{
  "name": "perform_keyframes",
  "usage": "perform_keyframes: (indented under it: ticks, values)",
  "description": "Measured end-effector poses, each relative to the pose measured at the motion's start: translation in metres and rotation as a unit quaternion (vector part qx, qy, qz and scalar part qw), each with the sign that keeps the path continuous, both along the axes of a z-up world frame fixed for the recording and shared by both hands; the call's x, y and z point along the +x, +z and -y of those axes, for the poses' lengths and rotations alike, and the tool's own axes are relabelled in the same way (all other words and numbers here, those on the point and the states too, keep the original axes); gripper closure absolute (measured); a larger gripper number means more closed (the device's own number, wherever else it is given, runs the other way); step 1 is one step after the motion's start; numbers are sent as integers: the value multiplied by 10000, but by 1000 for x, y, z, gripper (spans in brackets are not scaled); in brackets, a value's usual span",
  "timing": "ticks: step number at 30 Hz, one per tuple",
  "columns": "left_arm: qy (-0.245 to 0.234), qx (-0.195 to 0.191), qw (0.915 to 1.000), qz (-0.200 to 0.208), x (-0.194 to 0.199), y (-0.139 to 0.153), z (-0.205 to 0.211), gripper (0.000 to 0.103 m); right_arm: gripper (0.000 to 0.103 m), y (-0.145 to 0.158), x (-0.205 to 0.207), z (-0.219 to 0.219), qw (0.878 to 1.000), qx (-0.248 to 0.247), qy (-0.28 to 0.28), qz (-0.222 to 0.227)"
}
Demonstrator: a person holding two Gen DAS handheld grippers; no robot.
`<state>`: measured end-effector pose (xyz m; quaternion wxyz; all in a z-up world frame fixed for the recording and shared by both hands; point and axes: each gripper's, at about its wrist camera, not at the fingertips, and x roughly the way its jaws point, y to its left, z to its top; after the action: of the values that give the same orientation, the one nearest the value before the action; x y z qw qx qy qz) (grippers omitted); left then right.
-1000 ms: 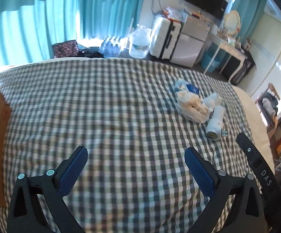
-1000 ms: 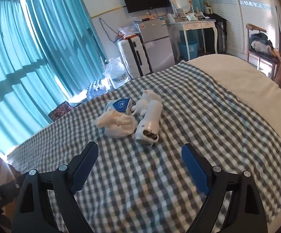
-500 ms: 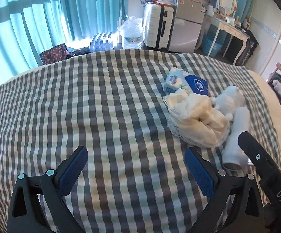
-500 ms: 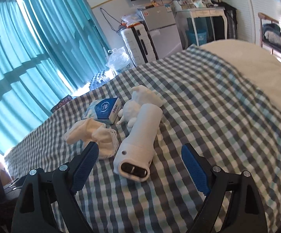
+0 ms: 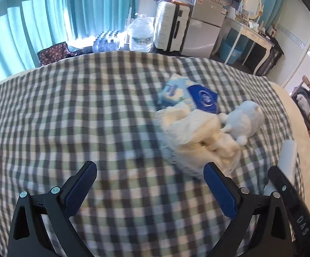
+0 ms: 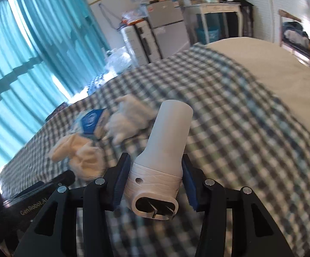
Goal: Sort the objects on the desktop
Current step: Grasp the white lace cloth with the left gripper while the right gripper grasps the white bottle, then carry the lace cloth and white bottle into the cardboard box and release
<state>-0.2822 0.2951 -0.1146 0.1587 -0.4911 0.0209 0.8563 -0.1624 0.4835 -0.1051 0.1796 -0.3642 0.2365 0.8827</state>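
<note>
Left wrist view: the left gripper (image 5: 149,174) hangs open over the grey-and-white checked blanket (image 5: 69,117); the blurred cream cloth bundle (image 5: 197,137) lies just beyond its right pad, seemingly untouched.

Right wrist view: the right gripper (image 6: 155,184) is closing, and the white plastic cylindrical device (image 6: 161,160) sits between its blue pads (image 6: 120,184), which look to be pressing its ribbed base.

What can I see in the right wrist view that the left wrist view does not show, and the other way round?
Only the right wrist view shows the right gripper closing around the ribbed end of the white device, with its pads at both sides, and the device's dark plug socket.

Only the left wrist view shows the left gripper wide open with nothing between its fingers, above the checked blanket, and the pack of water bottles on the floor.

Both show the cream cloth, the blue tissue pack, the white plush toy, the suitcase and the turquoise curtains.
</note>
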Motion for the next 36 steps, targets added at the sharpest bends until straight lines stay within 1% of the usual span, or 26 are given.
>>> perform_keyframes:
  ticks: [4, 7, 9, 10, 11, 12, 13, 14, 15, 16, 17, 18, 20, 21, 24, 26, 28, 32, 36]
  values:
    - [58, 254, 9995, 156, -8, -4, -18, 1, 56, -8, 8, -12, 9995, -203, -208, 84]
    - [238, 600, 9974, 329, -16, -7, -23, 1, 56, -7, 8, -10, 9997, -175, -154, 90]
    - [337, 814, 9955, 361, -20, -6, -24, 1, 56, -6, 6, -8, 9998, -157, -115, 73]
    - [369, 809, 9955, 336, -21, -6, -25, 1, 56, -6, 5, -8, 9998, -159, -107, 76]
    - [360, 678, 9965, 328, -22, -7, -29, 1, 56, -7, 4, -8, 9998, -152, -102, 79]
    - [272, 462, 9980, 323, -24, -10, -34, 2, 56, -7, 2, -8, 9998, -143, -99, 85]
    - [149, 205, 9994, 248, -24, -11, -39, 6, 56, -7, 2, -9, 9998, -139, -97, 90]
    - [56, 26, 9999, 137, -22, -11, -41, 30, 56, -7, 3, -9, 9998, -141, -97, 83]
    - [-59, -100, 9999, 33, -20, -10, -42, 63, 56, -7, 0, -9, 9998, -140, -97, 80]
    - [-187, -106, 9998, -16, -17, -8, -41, 72, 56, -7, -1, -9, 9998, -124, -102, 85]
    - [-257, 5, 9997, 20, -16, -6, -37, 80, 56, -7, 0, -9, 9999, -103, -103, 92]
    - [-281, 147, 9995, 85, -15, -3, -31, 83, 56, -7, -1, -10, 9999, -90, -105, 99]
    - [-247, 404, 9987, 192, -10, 6, -13, 83, 56, -6, 0, -10, 9998, -84, -124, 105]
    - [-235, 444, 9986, 173, -7, 11, -4, 83, 56, -5, 2, -9, 9998, -74, -129, 100]
    - [-240, 388, 9990, -19, 6, 30, 26, 83, 56, 1, 9, -4, 9999, 4, -108, 111]
    - [-232, 439, 9987, -59, 12, 42, 44, 83, 56, 6, 14, 1, 9999, 19, -77, 77]
    - [-211, 465, 9986, -137, 22, 57, 65, 83, 56, 16, 21, 9, 10000, 16, -23, -22]
    - [-225, 682, 9970, -281, 45, 88, 110, 83, 56, 42, 40, 34, 9992, 101, 216, -336]
    - [-125, 659, 9970, -389, 70, 111, 149, 83, 56, 63, 60, 68, 9970, -106, 513, -574]
